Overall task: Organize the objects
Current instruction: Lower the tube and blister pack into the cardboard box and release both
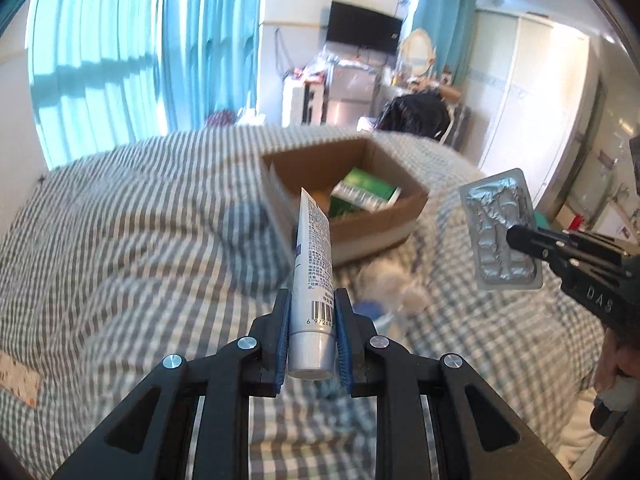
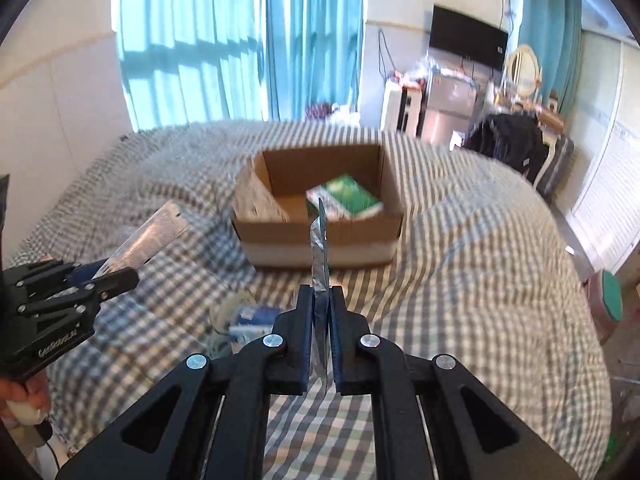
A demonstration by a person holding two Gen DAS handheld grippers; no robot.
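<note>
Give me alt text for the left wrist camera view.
The left gripper clamps a white tube above a checked bedspread. Ahead sits an open cardboard box holding green packets; at right, the right gripper holds a silver blister pack.

We see bright daylight through the curtains (image 1: 140, 60) | glare washes the wall (image 2: 60, 92) | we note motion blur on the bed (image 1: 120, 220) and box (image 2: 316, 208) | fisheye bends and darkens edges
</note>
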